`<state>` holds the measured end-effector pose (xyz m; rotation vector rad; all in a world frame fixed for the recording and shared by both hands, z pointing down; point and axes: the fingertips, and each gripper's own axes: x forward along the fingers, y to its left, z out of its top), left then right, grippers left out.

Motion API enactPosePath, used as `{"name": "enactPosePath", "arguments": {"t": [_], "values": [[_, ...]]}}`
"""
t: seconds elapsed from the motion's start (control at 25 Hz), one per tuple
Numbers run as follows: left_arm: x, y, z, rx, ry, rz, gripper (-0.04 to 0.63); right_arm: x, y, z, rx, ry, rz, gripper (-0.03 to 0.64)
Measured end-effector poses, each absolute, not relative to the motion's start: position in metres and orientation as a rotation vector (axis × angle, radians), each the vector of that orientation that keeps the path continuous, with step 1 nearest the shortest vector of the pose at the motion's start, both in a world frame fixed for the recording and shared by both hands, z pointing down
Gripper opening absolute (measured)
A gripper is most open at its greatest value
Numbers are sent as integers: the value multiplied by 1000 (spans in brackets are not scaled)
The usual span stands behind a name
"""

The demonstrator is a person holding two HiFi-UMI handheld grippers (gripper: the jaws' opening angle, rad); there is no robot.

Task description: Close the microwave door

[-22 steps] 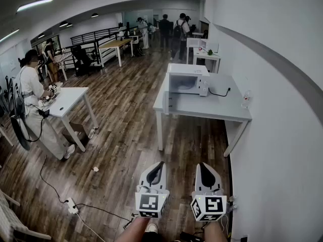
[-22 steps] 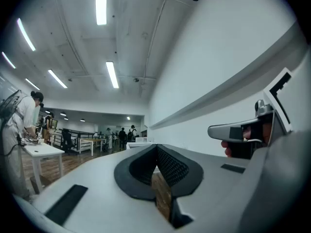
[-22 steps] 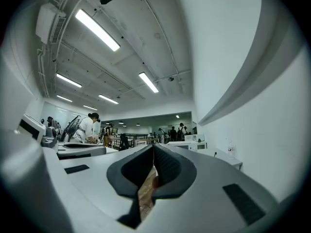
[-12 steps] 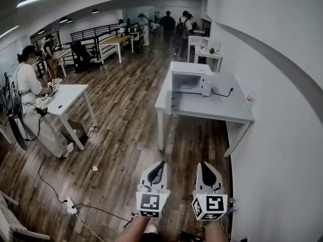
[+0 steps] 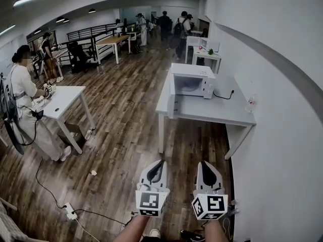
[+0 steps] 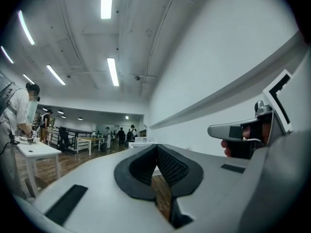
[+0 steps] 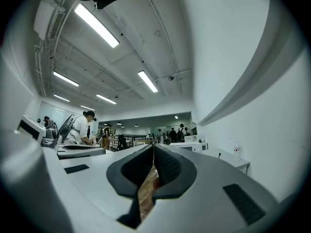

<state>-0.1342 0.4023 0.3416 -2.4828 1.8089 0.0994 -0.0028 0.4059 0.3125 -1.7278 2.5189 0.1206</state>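
One grey table (image 5: 217, 111) to steer by, set along the white wall. On the table's far left part, a white microwave (image 5: 191, 82), cavity facing this way. Off the cavity's left side, the microwave door (image 5: 171, 101): swung right out, seen nearly edge-on, running from the oven front toward the table's near left edge, so its long axis points about at the tongs.

Well short of the table's near edge and low over the wooden floor are the left gripper (image 5: 160, 163) and right gripper (image 5: 202, 164), side by side and aimed roughly level at the table. Both are clenched on nothing, pad tips meeting, with only floorboards showing through the slit behind them.

Nothing of the closing done yet, by the look of it. Calls first for covering the open floor up to the table. Door almost straight ahead of the left gripper and a little off to the left of the right one, so the left is the better lined up. Probably best pushed on the outer face, the free end swept rightward and back toward the cavity.
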Motion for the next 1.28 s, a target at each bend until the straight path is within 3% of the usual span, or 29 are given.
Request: {"name": "enactPosePath", "arguments": {"t": [0.72,1.28], "values": [[-166,336,350,-2523,1754,115,26,-28,345,320,-1760,2485,144,29],[-113,203,346,-2476,1828,114,26,32,214,323,-1719,2479,108,29]]}}
